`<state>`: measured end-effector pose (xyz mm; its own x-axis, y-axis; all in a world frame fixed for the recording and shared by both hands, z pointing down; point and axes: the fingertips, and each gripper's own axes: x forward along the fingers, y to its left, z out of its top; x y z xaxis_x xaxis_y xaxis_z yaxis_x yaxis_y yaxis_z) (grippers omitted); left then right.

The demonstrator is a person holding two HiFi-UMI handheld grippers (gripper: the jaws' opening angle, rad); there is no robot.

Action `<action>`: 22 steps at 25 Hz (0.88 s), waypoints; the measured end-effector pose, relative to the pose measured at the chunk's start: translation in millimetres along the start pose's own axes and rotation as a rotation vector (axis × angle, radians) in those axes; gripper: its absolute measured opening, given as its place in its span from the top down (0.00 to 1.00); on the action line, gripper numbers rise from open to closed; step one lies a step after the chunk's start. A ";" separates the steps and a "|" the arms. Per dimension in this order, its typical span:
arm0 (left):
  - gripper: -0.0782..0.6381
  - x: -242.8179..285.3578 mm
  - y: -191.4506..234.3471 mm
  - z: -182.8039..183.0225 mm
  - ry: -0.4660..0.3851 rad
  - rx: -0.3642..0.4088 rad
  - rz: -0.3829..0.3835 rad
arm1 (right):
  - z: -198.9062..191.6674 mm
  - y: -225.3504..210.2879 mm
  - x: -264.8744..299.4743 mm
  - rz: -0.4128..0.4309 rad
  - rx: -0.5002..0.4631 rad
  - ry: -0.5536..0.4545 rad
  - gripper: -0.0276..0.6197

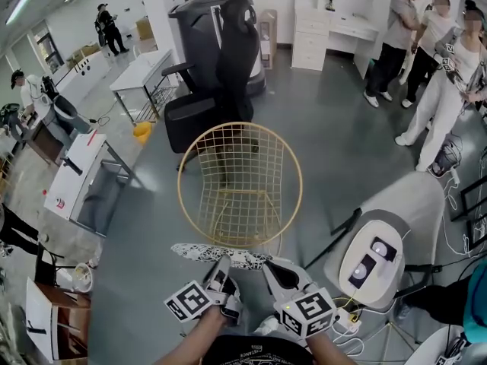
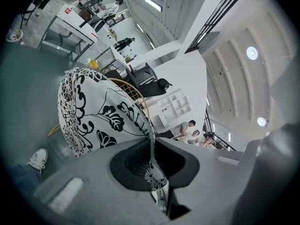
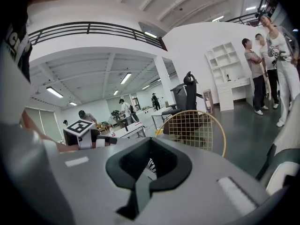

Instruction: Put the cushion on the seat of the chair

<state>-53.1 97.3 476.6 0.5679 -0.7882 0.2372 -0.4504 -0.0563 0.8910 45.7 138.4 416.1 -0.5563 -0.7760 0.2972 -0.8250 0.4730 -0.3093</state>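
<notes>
A flat cushion (image 1: 217, 254) with a black-and-white flower print hangs level between my two grippers, just in front of a gold wire chair (image 1: 240, 182). My left gripper (image 1: 222, 265) is shut on the cushion's near edge. In the left gripper view the fabric (image 2: 96, 114) runs into the closed jaws of my left gripper (image 2: 153, 171) and hides most of the chair (image 2: 133, 92). My right gripper (image 1: 269, 268) is shut on the same edge further right. In the right gripper view only a scrap of the print (image 3: 149, 165) shows between the jaws, with the chair (image 3: 197, 130) ahead.
A black office chair (image 1: 213, 90) stands right behind the wire chair. White tables (image 1: 84, 177) and a yellow bucket (image 1: 141, 131) line the left. A white padded seat (image 1: 374, 261) sits close on the right. Several people (image 1: 430, 67) stand at the back right.
</notes>
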 end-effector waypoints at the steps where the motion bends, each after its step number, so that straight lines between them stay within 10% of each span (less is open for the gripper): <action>1: 0.86 4.8 0.7 2.2 0.004 -0.002 -0.002 | 1.2 -3.3 4.2 -0.006 0.002 0.003 0.96; 22: 0.86 95.2 17.2 59.5 0.150 -0.084 -0.079 | 38.8 -37.5 92.1 -0.178 0.015 0.034 0.96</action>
<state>-47.8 -15.2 491.5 0.6982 -0.6830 0.2145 -0.3450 -0.0584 0.9368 29.2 33.0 420.1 -0.4052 -0.8322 0.3784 -0.9091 0.3232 -0.2627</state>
